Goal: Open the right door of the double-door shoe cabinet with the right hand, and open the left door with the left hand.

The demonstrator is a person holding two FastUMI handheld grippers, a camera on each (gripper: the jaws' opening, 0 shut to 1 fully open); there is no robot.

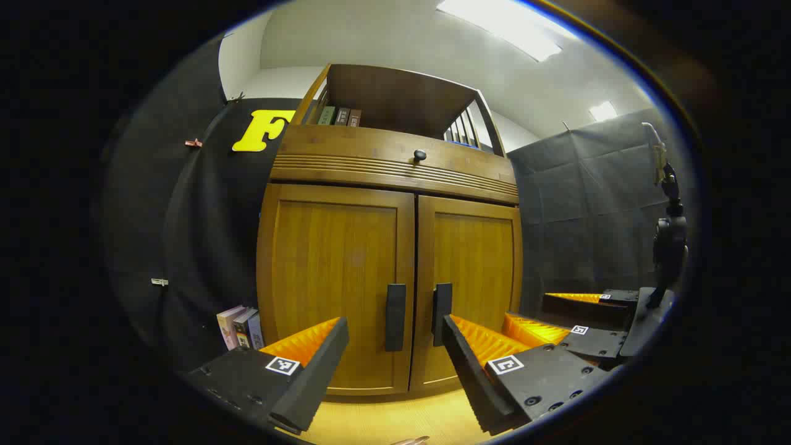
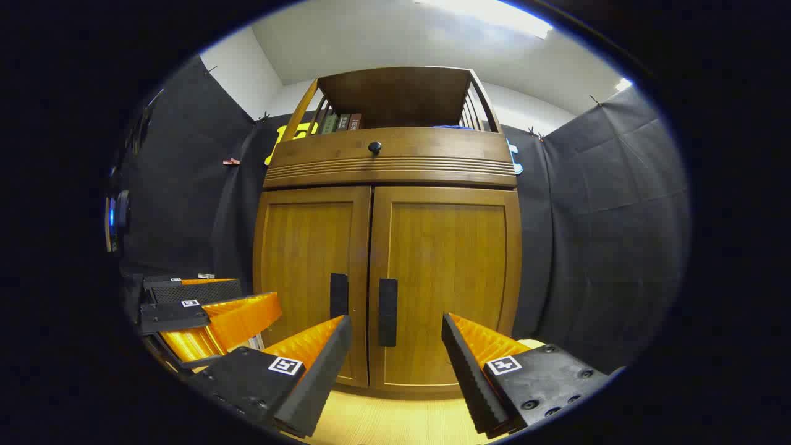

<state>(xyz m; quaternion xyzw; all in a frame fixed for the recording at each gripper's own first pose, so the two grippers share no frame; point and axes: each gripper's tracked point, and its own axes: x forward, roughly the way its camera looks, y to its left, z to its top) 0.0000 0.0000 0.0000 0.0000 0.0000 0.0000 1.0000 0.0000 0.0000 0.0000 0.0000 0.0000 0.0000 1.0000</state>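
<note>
Both doors of the shoe cabinet (image 2: pixel 386 259) stand closed. The left gripper (image 1: pixel 395 346) and right gripper (image 2: pixel 395 346) hang spread wide, grasping nothing. Books (image 1: pixel 240 327) lean beside the cabinet in the left gripper view, half hidden behind a finger.

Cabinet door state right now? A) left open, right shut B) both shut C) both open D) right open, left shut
B: the left door and the right door both sit flush in the cabinet front, handles side by side at the middle seam, and the right gripper and the left gripper hang open in front, touching neither handle.
</note>
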